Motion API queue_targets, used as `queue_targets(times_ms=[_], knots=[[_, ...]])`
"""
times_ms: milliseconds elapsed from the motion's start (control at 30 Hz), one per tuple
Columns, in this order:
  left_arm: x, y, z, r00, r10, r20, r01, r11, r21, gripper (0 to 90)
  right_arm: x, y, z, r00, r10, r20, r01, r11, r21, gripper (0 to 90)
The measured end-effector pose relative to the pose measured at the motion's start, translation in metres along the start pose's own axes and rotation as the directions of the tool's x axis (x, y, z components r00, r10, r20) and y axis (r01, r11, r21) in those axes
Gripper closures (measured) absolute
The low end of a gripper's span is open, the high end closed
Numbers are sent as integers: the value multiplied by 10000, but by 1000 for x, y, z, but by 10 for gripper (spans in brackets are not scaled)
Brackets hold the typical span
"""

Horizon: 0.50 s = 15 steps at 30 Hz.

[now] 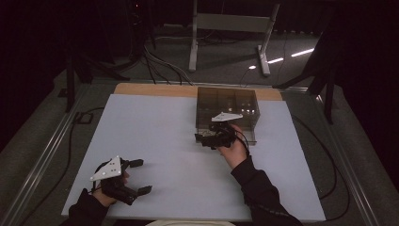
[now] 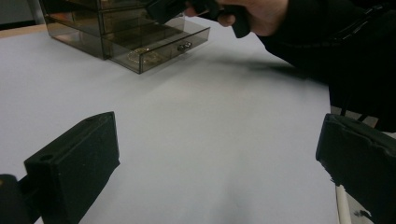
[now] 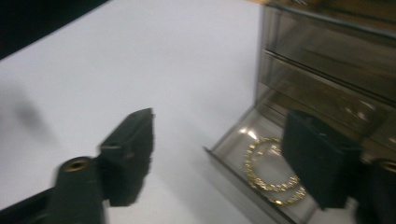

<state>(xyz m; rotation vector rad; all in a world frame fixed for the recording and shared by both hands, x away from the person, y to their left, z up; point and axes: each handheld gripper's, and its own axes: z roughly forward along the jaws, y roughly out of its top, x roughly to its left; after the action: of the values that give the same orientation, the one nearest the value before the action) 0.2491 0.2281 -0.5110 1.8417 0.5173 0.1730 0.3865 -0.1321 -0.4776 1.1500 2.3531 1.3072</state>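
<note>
A smoky see-through drawer box (image 1: 226,101) stands at the table's far middle. Its bottom drawer (image 2: 159,44) is pulled out, with a small knob (image 2: 184,45) on the front. Inside lies a gold chain (image 3: 275,187), also glinting in the left gripper view as a gold chain (image 2: 140,55). My right gripper (image 1: 207,138) hovers at the drawer's front, open and holding nothing; in its own view the right gripper (image 3: 224,158) has one jaw over the drawer and one over the table. My left gripper (image 1: 142,176) rests open at the near left corner, and the left gripper (image 2: 215,163) holds nothing.
A white sheet (image 1: 164,136) covers the table, with a strip of bare wood (image 1: 150,89) at the far edge. Cables (image 1: 160,66) and a metal stand (image 1: 230,28) sit on the floor beyond. The right forearm's dark sleeve (image 1: 259,193) reaches across the near right.
</note>
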Motion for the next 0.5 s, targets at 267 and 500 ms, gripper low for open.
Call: queue_targets(times_ms=[267, 500], knots=[[-1, -1, -1, 10000, 8, 8, -8, 10000, 18, 5, 13, 4, -8, 9969, -561, -556, 561, 9984, -25, 141], [-1, -1, 0, 10000, 14, -12, -14, 10000, 13, 5, 24, 2, -13, 9876, -1378, -751, 1378, 9904, -53, 0]])
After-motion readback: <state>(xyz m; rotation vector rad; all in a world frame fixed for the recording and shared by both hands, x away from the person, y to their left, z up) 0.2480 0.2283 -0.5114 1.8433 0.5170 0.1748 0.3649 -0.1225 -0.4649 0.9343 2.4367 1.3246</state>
